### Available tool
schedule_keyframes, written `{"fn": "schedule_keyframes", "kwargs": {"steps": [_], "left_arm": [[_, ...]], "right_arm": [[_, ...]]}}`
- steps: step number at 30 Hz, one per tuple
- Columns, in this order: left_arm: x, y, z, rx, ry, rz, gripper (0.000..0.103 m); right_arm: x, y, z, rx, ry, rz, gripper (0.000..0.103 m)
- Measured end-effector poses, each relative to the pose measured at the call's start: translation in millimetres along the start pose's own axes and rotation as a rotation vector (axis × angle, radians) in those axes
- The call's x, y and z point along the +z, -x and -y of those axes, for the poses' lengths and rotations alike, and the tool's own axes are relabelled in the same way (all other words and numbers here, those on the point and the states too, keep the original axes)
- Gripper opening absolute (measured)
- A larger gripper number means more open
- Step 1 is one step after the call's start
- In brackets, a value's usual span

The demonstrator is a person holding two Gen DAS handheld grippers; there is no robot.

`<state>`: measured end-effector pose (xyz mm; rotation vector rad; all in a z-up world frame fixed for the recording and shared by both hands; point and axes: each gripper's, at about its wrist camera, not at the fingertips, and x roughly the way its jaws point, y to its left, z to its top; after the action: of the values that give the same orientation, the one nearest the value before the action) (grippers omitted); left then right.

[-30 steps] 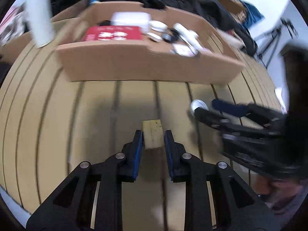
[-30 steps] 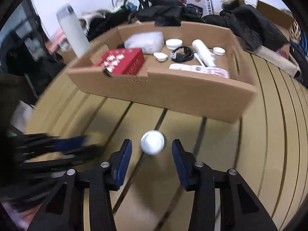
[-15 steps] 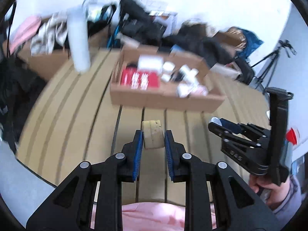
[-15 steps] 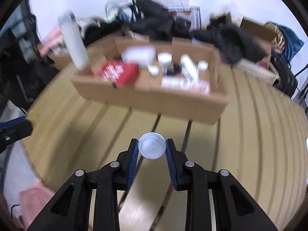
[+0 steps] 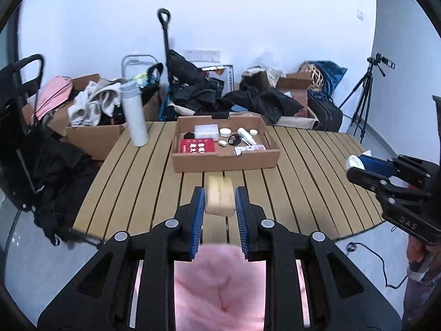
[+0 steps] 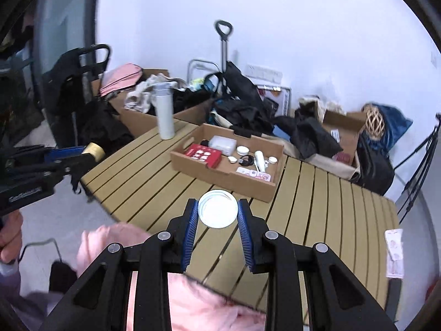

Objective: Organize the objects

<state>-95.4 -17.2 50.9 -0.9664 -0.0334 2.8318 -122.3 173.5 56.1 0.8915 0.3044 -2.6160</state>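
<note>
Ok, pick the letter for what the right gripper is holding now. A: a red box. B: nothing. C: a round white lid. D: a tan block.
C: the right gripper is closed on a round white lid, clamped between its blue pads above the slatted table.

A slatted wooden desk [image 5: 143,171] stretches ahead of the claw, its boards running away toward a plain white wall [image 5: 248,27] lit evenly and coolly. Beyond the desk's far edge, against the wall, lies a heap of dark clothing and bags [image 5: 198,88], with open cardboard cartons [image 5: 91,135] to the left and a folded trolley handle [image 5: 164,19] rising above them. Far right of the claw stands a tripod [image 5: 363,93] on pale grey glossy floor [image 5: 366,251]. A wall outlet strip [image 5: 202,54] sits low on the wall.
</note>
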Motion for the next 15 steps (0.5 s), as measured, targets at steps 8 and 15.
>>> {"fn": "schedule_keyframes", "kwargs": {"steps": [8,15], "left_arm": [[-28.0,44.3,10.5,-0.031,-0.002,0.070,0.019],[-33.4,29.9,11.1,-0.067,-0.012,0.033,0.022]], "right_arm": [[-49.7,63.3,-36.5,0.074,-0.035,0.055,0.032],[-48.8,52.0,-41.3,0.042,-0.020,0.050,0.032]]}}
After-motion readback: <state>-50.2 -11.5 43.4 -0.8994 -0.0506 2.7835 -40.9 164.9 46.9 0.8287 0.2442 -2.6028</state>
